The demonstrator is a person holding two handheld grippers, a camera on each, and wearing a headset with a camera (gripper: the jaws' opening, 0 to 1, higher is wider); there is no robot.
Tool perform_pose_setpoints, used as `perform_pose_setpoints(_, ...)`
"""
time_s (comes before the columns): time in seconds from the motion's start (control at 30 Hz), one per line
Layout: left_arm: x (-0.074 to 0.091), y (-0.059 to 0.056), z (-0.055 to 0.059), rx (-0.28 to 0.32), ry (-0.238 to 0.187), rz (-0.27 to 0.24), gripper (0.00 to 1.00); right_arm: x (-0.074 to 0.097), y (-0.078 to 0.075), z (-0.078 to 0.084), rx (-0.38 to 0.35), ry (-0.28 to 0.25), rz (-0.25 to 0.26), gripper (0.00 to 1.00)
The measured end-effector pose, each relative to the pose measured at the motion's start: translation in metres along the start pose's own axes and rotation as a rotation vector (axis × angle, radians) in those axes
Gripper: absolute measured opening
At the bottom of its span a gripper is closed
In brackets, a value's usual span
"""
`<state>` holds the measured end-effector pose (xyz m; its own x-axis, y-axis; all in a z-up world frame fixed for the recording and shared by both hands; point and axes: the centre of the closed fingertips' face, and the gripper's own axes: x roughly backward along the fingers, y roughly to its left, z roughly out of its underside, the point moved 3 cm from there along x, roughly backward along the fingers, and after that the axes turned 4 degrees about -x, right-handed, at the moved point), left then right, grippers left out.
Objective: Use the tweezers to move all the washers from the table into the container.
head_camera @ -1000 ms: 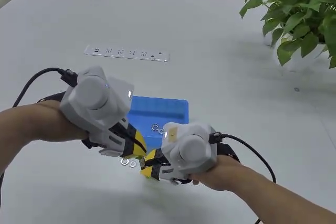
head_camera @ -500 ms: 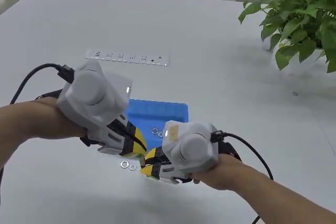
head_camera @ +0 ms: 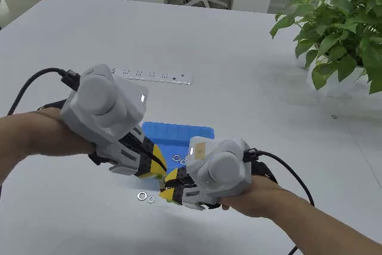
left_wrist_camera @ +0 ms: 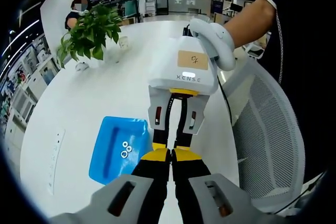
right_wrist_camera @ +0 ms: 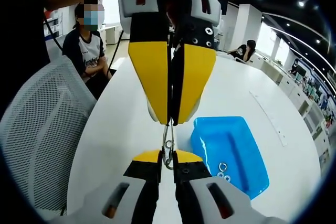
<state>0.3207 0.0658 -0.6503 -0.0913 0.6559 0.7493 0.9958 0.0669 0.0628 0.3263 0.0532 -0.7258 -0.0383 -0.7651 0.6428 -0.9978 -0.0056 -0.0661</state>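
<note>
Done: the washers in the container (head_camera: 177, 159) lie in a small cluster on the floor of the blue container (head_camera: 191, 132). There are two or three; they are too small to count surely.
Left to do: two loose washers (head_camera: 145, 197) sit side by side on the white worktop (head_camera: 250, 76), near the container on your side of it. You have at least these two to move.
Progress: partway, by my reading, with about as many in as out.
Tweezers: the tweezers (right_wrist_camera: 168, 148) are a thin metal strip bridging your two grippers, held above the worktop beside the container.
Left gripper: the yellow jaws of your left gripper (right_wrist_camera: 169, 120) are pressed together on the upper part of the tweezers.
Right gripper: the jaws of your right gripper (right_wrist_camera: 168, 160) are drawn almost together, pinching the lower end as far as I can tell.
Step in hand: it looks like you are passing or re-seating the tweezers between hands before a pick.
Head view: it gives you the loose washers, a power strip (head_camera: 152, 76) and a plant (head_camera: 334, 28). The gripper bodies cover the spot where the jaws meet.
Right gripper view: it gives you the tweezers and both jaw pairs in one line.
Left gripper view: it gives you the right gripper head-on, with the container and its washers off to the left.
</note>
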Motion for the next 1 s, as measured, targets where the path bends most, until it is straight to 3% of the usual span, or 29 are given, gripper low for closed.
perform_pose_setpoints(0.37,0.01,0.012,-0.009,-0.023,-0.007,-0.019,0.05,0.008,-0.014,-0.011,0.028,0.001,0.017,0.1)
perform_pose_setpoints(1.0,0.013,0.05,-0.015,-0.051,-0.008,-0.067,0.05,0.013,-0.057,-0.015,0.042,0.001,0.059,0.1)
